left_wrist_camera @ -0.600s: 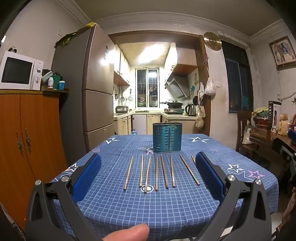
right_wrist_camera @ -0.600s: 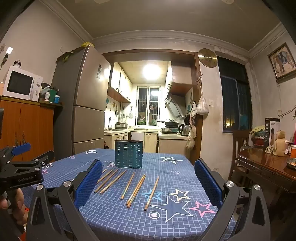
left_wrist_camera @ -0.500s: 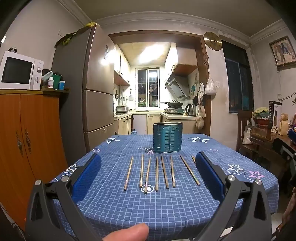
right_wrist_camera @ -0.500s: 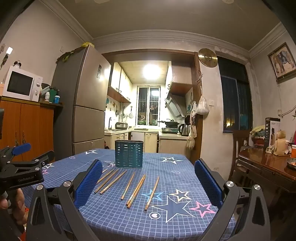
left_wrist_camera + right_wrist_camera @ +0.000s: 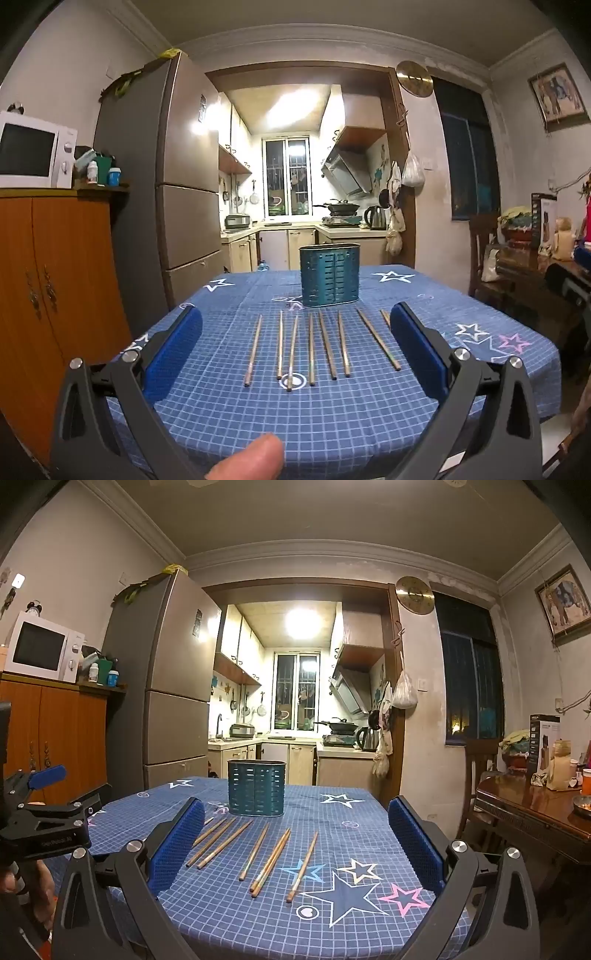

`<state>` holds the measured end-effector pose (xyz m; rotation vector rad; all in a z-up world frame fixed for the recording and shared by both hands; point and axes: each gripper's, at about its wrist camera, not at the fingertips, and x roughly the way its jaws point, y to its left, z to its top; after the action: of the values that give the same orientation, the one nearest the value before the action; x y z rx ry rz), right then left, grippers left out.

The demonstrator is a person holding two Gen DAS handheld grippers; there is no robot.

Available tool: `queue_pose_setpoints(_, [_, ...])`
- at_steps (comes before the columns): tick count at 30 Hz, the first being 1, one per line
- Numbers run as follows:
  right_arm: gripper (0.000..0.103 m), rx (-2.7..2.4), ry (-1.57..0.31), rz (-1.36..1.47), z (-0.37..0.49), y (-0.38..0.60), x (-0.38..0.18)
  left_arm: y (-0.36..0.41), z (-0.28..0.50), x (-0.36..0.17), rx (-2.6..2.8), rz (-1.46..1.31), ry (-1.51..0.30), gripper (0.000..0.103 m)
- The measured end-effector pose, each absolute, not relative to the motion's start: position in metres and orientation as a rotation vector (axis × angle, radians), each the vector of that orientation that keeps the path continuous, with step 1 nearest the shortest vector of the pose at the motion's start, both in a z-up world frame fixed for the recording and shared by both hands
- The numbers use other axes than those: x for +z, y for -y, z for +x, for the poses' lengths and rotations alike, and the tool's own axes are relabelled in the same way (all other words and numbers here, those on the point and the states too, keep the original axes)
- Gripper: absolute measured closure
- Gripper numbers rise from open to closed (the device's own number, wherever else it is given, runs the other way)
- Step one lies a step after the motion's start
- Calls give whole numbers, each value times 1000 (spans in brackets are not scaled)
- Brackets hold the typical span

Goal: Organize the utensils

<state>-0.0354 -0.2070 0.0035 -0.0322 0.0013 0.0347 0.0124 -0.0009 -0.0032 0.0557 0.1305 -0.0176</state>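
Several wooden chopsticks (image 5: 312,349) lie side by side on the blue star-patterned tablecloth (image 5: 332,413), pointing toward a teal slotted utensil holder (image 5: 330,274) that stands upright behind them. My left gripper (image 5: 295,332) hovers open in front of the row, nothing between its blue pads. In the right wrist view the same chopsticks (image 5: 271,858) fan out before the holder (image 5: 256,788). My right gripper (image 5: 295,819) is open too, empty, held level near the table's front. The left gripper (image 5: 44,812) shows at the far left there.
A wooden cabinet (image 5: 55,280) with a microwave (image 5: 33,151) stands left of the table, a tall fridge (image 5: 177,192) behind it. A dark wooden side table (image 5: 535,812) with boxes and jars is at the right. A thumb (image 5: 251,459) shows at the bottom.
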Motion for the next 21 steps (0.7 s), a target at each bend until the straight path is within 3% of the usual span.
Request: queue_pose_setpoints(21, [3, 38, -23, -24, -17, 204, -10, 0, 36, -9, 6, 85, -198, 5])
